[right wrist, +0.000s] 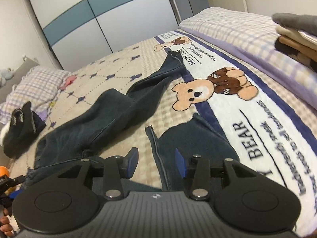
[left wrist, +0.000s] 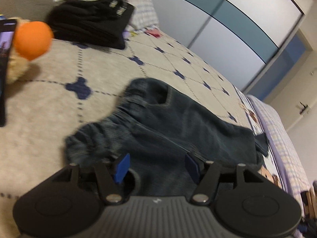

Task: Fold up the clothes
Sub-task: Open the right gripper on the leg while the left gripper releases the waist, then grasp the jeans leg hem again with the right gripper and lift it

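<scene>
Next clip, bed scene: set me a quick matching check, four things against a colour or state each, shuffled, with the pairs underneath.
Things:
1. jeans
2. ball
3. black clothes
4. left gripper

Colour or state:
A. orange
B. open, nothing between the pads
C. folded, near the checked pillow
D. dark blue, spread out with one leg stretched across the blanket

Pairs: 1-D, 2-A, 3-C, 4-B
</scene>
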{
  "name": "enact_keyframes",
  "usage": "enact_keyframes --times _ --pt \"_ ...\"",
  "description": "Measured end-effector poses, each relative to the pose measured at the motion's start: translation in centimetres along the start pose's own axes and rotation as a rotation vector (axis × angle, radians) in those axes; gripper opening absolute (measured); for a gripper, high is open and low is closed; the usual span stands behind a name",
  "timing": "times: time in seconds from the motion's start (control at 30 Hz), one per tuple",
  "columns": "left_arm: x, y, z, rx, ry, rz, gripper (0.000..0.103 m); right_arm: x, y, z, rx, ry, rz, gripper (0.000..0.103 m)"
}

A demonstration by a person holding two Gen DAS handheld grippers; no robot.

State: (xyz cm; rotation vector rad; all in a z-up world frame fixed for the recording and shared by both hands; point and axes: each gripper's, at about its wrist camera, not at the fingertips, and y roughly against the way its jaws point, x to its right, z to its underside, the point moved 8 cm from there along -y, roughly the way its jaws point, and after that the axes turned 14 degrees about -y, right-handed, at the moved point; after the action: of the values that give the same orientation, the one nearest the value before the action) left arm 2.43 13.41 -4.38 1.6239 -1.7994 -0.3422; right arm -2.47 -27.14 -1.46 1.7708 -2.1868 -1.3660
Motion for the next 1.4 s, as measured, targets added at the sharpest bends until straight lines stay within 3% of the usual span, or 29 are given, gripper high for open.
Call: enact_keyframes --times 0.17,0.43,0.87,1.0,1.17,1.4 --pt "3.2 -2.0 0.9 -0.044 -0.082 0.066 0.064 -1.0 -3.4 0.0 -0.017 0.057 0.039 0.044" --pt "6.2 -5.6 2.2 -0.124 -0.181 0.069 0.066 -1.3 -7.9 0.3 -0.015 0.116 0.1 0.044" --pt "8.7 -8.5 2.6 -0.139 -0.317 0.057 0.093 -0.3 -11.8 1.8 -0.062 0.183 0.233 0.042" --pt "8.9 -8.8 2.4 -0.148 -0.319 0.071 0.094 -0.4 -11.7 1.3 -0.033 0.198 0.249 0.012" --pt "8.6 -9.1 2.3 -0.158 -0.298 0.089 0.095 -1.7 -10.3 -0.4 0.05 0.221 0.261 0.009" --pt "8.5 -9.0 2.2 -0.162 -0.285 0.102 0.095 -4.8 -6.2 -5.2 0.185 0.216 0.212 0.009"
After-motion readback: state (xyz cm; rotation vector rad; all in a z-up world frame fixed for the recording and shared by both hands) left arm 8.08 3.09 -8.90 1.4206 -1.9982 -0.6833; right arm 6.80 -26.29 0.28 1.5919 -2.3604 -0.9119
